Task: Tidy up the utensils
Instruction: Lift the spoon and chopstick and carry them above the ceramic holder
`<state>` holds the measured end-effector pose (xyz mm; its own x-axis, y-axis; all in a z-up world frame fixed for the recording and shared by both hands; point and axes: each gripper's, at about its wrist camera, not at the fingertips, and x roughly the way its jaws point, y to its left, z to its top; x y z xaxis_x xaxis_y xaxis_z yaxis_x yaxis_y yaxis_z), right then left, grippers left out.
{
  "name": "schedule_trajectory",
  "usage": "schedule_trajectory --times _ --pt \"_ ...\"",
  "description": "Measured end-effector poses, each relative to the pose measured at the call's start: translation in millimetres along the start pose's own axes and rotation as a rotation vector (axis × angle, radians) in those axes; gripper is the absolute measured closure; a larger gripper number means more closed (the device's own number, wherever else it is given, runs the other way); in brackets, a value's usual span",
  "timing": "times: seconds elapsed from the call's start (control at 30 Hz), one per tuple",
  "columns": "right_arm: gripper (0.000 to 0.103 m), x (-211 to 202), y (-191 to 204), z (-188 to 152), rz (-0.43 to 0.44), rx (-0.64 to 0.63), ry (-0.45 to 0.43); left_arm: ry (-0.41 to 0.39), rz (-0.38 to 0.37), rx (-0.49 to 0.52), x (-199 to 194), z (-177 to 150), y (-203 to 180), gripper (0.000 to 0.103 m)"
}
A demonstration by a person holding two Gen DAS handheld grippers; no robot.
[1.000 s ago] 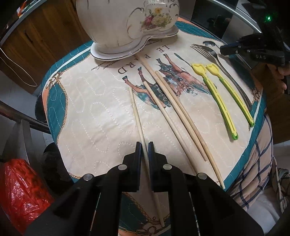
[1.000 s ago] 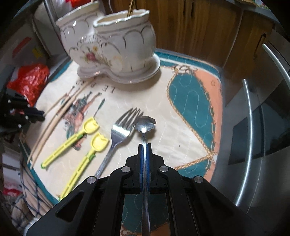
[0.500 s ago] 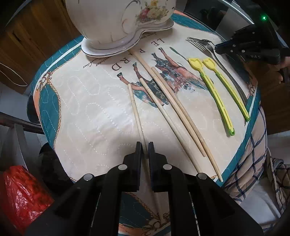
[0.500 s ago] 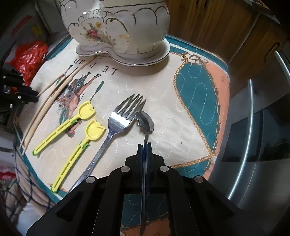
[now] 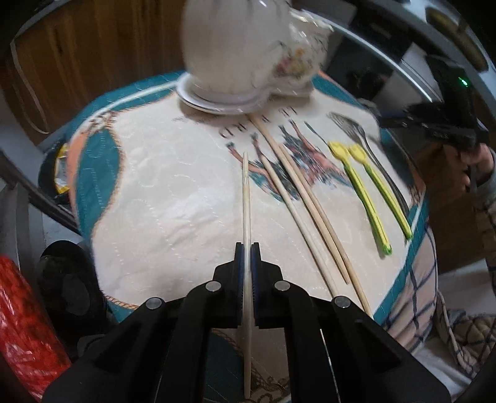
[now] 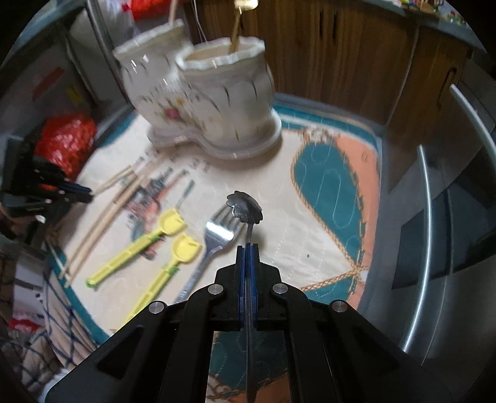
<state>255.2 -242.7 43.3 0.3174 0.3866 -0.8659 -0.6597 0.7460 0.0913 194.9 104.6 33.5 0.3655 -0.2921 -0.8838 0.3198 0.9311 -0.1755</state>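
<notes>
My left gripper (image 5: 247, 248) has its jaws closing on a pale wooden chopstick (image 5: 246, 192), which runs straight between the pads and points toward the white floral ceramic holder (image 5: 248, 46). Three more chopsticks (image 5: 303, 198) lie on the quilted cloth to its right, then two yellow plastic utensils (image 5: 359, 183) and a steel fork (image 5: 356, 130). My right gripper (image 6: 247, 248) is shut on the handle of a metal spoon (image 6: 245, 206) with a scalloped bowl, held above the fork (image 6: 218, 232). The two-part holder (image 6: 210, 102) stands beyond it.
A gold utensil (image 6: 237, 28) stands in the holder's right cup. The quilted cloth (image 5: 173, 192) covers a small round table. A red bag (image 5: 24, 325) sits low on the left, wooden cabinets behind, and a steel appliance (image 6: 434, 217) on the right.
The chopstick now lies straight along my left jaws and is clamped tighter; the left view has swung. My right gripper has risen with the spoon, and the holder's rims have come into view.
</notes>
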Motion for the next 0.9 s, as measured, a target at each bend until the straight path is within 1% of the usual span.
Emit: schedule_trajectory --times 0.1,0.2,0.27,0.4,0.5,0.6,0.73,0.9 --pt "0.099 -15 0 3 0.005 0.005 -0.059 -0.075 0.010 -0.057 -11 1 7 0.099" --pt "0.099 -29 1 7 0.017 0.015 -0.120 -0.204 -0.018 -0.115 -32 0 15 0.099" --pt "0.099 -38 1 8 0.025 0.027 -0.161 -0.284 -0.036 -0.128 -47 1 16 0.099" --pt "0.099 -49 0 12 0.050 0.042 -0.221 -0.404 -0.049 -0.129 -70 3 6 0.099" --pt "0.099 -52 1 15 0.064 0.048 -0.245 -0.466 -0.053 -0.114 -81 7 -2 0.099" --pt "0.099 -50 4 18 0.076 0.051 -0.244 -0.487 -0.052 -0.111 -85 14 -10 0.099" --pt "0.099 -50 7 19 0.086 0.049 -0.251 -0.542 -0.043 -0.106 -97 21 -18 0.099" --pt "0.099 -59 5 27 0.107 0.071 -0.314 -0.622 -0.048 -0.115 -107 32 -22 0.099"
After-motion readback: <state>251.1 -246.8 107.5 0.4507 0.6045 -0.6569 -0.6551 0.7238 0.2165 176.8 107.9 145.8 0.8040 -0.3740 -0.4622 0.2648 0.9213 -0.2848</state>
